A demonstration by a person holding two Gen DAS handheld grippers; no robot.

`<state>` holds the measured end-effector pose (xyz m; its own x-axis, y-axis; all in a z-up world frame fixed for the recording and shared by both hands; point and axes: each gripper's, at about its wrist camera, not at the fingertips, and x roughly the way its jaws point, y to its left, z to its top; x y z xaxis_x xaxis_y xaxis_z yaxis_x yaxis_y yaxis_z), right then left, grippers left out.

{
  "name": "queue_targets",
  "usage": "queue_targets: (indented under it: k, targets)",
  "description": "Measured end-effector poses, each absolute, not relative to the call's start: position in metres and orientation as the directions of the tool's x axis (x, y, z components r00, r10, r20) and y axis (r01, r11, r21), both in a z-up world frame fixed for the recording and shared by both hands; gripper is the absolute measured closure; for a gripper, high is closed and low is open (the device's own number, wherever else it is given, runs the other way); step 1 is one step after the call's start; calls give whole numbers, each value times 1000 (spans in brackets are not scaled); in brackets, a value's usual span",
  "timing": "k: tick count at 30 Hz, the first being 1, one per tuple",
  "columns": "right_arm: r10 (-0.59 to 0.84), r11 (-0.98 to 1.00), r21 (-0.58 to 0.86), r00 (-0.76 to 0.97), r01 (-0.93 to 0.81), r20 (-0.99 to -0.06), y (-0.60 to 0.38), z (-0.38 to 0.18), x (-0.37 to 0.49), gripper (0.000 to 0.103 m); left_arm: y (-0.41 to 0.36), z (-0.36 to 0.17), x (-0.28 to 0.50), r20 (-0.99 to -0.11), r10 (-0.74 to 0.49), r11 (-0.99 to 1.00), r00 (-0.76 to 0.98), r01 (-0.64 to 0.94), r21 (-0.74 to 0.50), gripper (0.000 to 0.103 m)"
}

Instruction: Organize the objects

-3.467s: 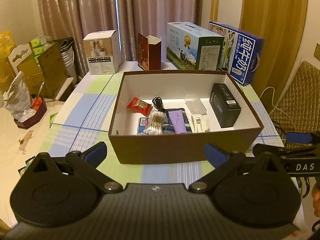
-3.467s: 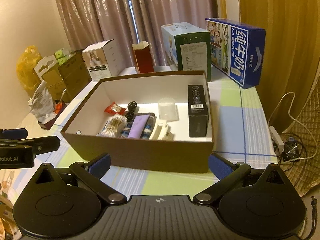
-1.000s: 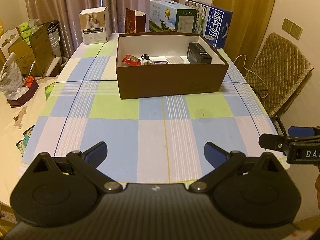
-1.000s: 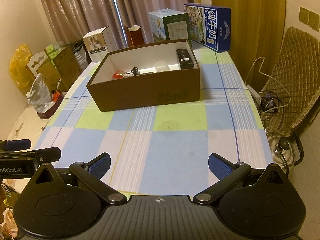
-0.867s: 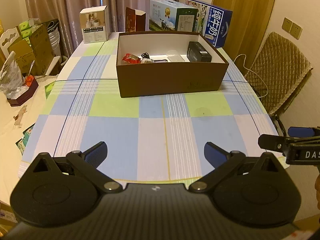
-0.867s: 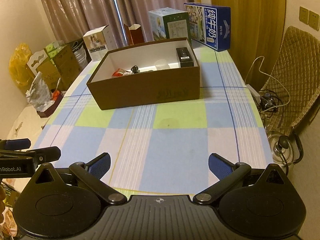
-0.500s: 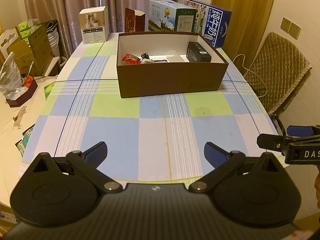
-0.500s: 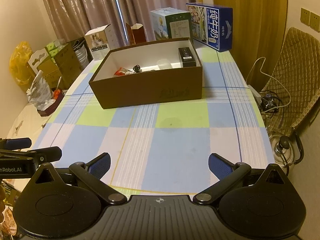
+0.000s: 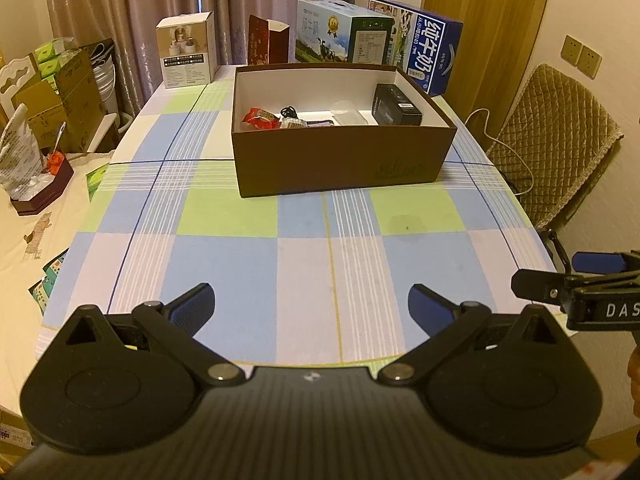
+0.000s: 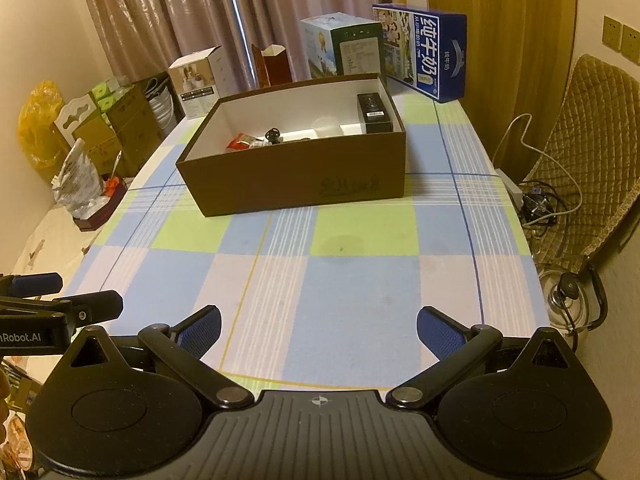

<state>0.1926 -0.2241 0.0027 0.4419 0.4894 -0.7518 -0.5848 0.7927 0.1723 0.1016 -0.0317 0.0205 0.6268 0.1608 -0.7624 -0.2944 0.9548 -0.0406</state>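
A brown cardboard box with a white inside stands on the checked tablecloth, far from both grippers. Inside it lie a red snack packet, a coiled black cable, a black box and a clear plastic piece. My left gripper hangs open and empty over the table's near edge. My right gripper is open and empty too, beside it; its fingers show at the right of the left wrist view.
Behind the box stand a white carton, a dark red bag, a green-white milk case and a blue milk case. A quilted chair stands to the right, with cables and a kettle on the floor. Cartons and bags sit left.
Both grippers have drawn back from the box's front wall to the near table edge since 3.5 s ago. In the last second they have barely moved. Both stayed open.
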Motion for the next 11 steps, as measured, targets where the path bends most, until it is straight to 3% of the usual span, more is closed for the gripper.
queue_targets:
  k: [11]
  targets:
    - [490, 792, 173, 442, -585, -752, -222, 3, 193, 2, -33, 24, 111, -755, 159, 958, 637, -284, -38, 1]
